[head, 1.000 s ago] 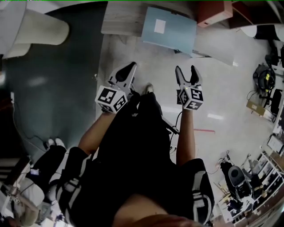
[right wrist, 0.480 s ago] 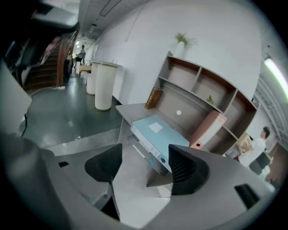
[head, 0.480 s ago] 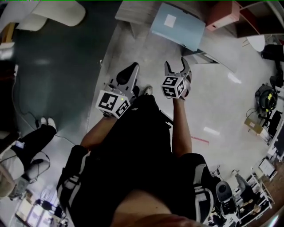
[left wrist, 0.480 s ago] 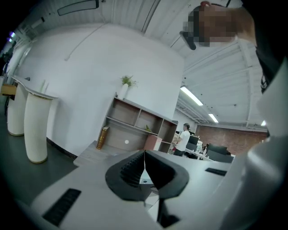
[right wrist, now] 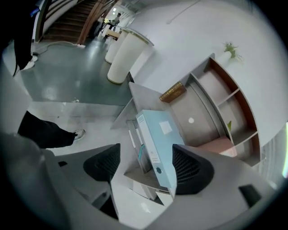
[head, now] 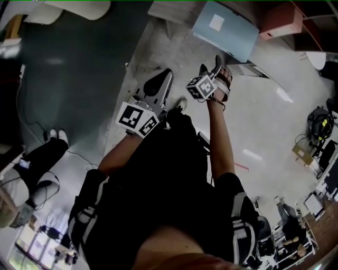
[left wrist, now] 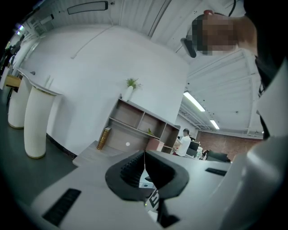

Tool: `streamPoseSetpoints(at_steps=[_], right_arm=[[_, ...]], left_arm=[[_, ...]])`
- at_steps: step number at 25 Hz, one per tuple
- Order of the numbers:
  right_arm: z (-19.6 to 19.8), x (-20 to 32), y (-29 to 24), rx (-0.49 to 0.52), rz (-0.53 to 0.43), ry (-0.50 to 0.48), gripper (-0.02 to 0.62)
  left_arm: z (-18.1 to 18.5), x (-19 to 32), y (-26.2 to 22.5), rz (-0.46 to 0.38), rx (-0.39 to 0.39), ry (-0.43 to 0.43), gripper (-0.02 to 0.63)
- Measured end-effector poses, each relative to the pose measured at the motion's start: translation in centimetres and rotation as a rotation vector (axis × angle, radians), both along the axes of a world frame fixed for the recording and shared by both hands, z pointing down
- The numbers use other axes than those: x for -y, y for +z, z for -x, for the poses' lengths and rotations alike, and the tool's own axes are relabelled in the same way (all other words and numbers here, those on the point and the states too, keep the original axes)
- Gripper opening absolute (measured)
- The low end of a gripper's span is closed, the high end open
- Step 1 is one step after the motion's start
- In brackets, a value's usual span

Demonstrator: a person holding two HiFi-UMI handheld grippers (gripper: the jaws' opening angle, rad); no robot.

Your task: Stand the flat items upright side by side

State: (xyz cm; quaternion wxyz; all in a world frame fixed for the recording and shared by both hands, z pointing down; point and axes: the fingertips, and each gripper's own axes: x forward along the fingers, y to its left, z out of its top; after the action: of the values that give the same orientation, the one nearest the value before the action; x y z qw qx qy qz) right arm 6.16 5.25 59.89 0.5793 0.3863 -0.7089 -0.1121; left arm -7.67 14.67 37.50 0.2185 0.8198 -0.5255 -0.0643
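A light blue binder [head: 225, 29] lies flat on a low grey ledge [head: 168, 11], with grey folders [right wrist: 134, 137] beside it. In the right gripper view the light blue binder [right wrist: 158, 143] shows beyond the jaws, spine toward me. My right gripper [head: 211, 64] hangs in the air short of the binder. Its jaws are opening, and nothing is between them [right wrist: 146, 164]. My left gripper [head: 161, 80] is lower and to the left, over the floor. It is shut and empty [left wrist: 144, 155].
A wooden shelf unit [left wrist: 140, 126] stands against the white wall, with a gold book [right wrist: 173, 92] on the ledge and a pink box [head: 278, 20] to the right. White ribbed columns [right wrist: 121, 56] stand on the dark floor at the left. A person's legs [head: 39, 163] are nearby.
My right gripper has moved forward toward the blue binder and its jaws have spread a little wider. The left gripper has stayed shut and has barely moved.
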Motion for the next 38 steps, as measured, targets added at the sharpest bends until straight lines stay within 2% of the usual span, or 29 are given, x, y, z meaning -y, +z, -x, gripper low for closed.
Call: streamPoseSetpoints(at_steps=[4, 9, 12, 17, 22, 31, 35, 38], right_arm=[[1.1, 3.2, 3.9, -0.068, -0.018, -0.015, 0.359], [2.7, 6.1, 7.4, -0.157, -0.070, -0.039, 0.366], [3.3, 8.0, 8.6, -0.184, -0.118, -0.060, 0.370], [3.1, 11.3, 11.1, -0.260, -0.135, -0.047, 0.386], [2.9, 12.4, 11.2, -0.306, -0.155, -0.032, 0.396], [2.3, 15.9, 13.9, -0.350, -0.168, 0.036, 0.400], [2.3, 15.5, 12.5, -0.350, -0.139, 0.034, 0.393], [2.9, 14.8, 10.6, -0.313, -0.110, 0.021, 0.383]], left_arm=[[1.9, 2.7, 1.8, 0.009, 0.013, 0.015, 0.026], [3.5, 5.2, 3.6, 0.011, -0.008, 0.041, 0.026], [3.8, 6.3, 4.4, 0.014, -0.012, 0.046, 0.026], [4.7, 8.2, 5.9, 0.007, -0.089, 0.060, 0.026], [5.0, 7.8, 7.1, 0.010, -0.086, 0.061, 0.026], [6.4, 9.6, 9.1, 0.040, -0.078, 0.056, 0.026], [7.0, 9.7, 8.3, 0.054, -0.050, 0.046, 0.026], [7.5, 10.1, 7.3, 0.052, -0.054, 0.050, 0.026]])
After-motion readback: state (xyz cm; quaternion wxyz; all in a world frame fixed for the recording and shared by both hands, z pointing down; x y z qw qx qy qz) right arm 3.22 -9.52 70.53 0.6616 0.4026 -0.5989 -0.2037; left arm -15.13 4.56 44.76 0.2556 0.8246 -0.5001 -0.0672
